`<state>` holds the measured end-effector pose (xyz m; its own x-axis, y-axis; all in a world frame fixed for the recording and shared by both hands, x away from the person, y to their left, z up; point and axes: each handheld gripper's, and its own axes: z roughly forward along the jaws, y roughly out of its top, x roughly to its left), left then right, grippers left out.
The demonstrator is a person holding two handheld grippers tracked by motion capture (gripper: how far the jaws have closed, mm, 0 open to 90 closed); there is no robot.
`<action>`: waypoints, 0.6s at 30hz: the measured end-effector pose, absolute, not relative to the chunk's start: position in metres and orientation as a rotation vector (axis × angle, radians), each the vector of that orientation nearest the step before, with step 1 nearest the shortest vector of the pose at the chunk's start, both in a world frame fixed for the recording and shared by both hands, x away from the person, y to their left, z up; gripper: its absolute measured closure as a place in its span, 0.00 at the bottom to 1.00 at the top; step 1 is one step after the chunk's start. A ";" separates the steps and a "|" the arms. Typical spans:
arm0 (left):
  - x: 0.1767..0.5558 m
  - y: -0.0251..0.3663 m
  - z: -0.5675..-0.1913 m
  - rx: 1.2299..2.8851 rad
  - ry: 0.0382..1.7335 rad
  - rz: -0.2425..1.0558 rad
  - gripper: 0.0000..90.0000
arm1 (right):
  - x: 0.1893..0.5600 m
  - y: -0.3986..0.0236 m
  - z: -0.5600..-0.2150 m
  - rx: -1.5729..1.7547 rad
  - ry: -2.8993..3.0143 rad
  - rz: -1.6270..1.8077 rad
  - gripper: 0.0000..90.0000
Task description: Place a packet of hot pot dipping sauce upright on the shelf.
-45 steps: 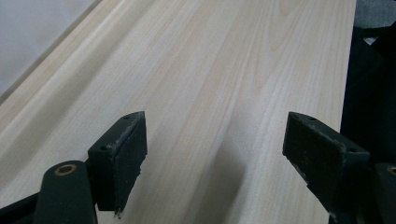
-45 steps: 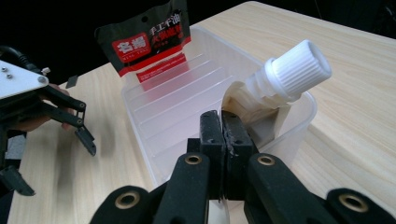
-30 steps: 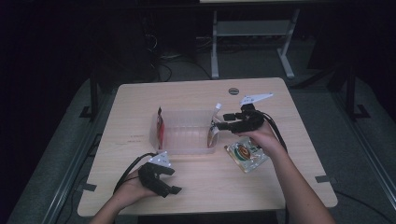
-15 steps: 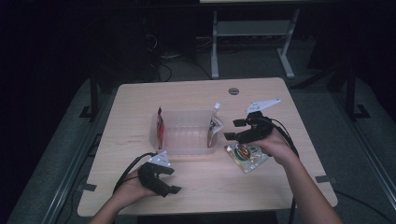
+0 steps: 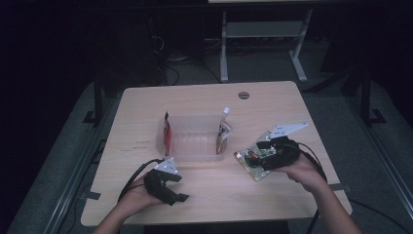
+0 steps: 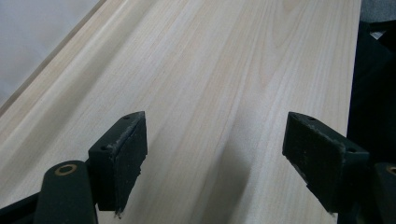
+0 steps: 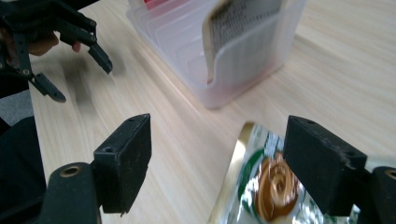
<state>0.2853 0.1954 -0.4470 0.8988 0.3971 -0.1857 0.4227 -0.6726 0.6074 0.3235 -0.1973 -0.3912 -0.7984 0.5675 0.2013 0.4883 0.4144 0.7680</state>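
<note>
A clear plastic bin (image 5: 195, 141) stands mid-table. A red packet (image 5: 167, 132) leans at its left end and a white pouch (image 5: 224, 131) at its right end. A flat packet with green and brown print (image 5: 251, 165) lies on the table to the bin's right. My right gripper (image 5: 257, 152) hovers over it; its jaws have just been opening and stand open. In the right gripper view the packet (image 7: 271, 182) lies below the right gripper (image 7: 217, 158), untouched. My left gripper (image 5: 179, 187) rests open near the front edge, over bare wood in the left gripper view (image 6: 215, 154).
The wooden table (image 5: 204, 102) has bare room behind and in front of the bin. In the right gripper view the bin (image 7: 243, 60) is close ahead and the left gripper (image 7: 60, 51) shows farther off. A round grommet (image 5: 243, 95) sits near the far edge.
My right gripper has pulled back from the bin's right end to over the printed packet, its jaws wider. The white pouch stays standing in the bin. The left gripper has not moved.
</note>
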 end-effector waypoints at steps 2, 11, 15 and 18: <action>0.285 0.196 -0.447 2.381 0.584 -0.048 0.24 | 0.319 -0.202 -0.393 0.972 2.563 1.347 0.26; 0.285 0.195 -0.446 2.375 0.585 -0.046 0.24 | 0.314 -0.226 -0.402 1.047 2.517 1.307 0.33; 0.285 0.195 -0.446 2.382 0.582 -0.047 0.24 | 0.318 -0.232 -0.407 1.088 2.498 1.257 0.52; 0.285 0.194 -0.447 2.386 0.579 -0.050 0.24 | 0.323 -0.238 -0.410 1.119 2.478 1.244 0.69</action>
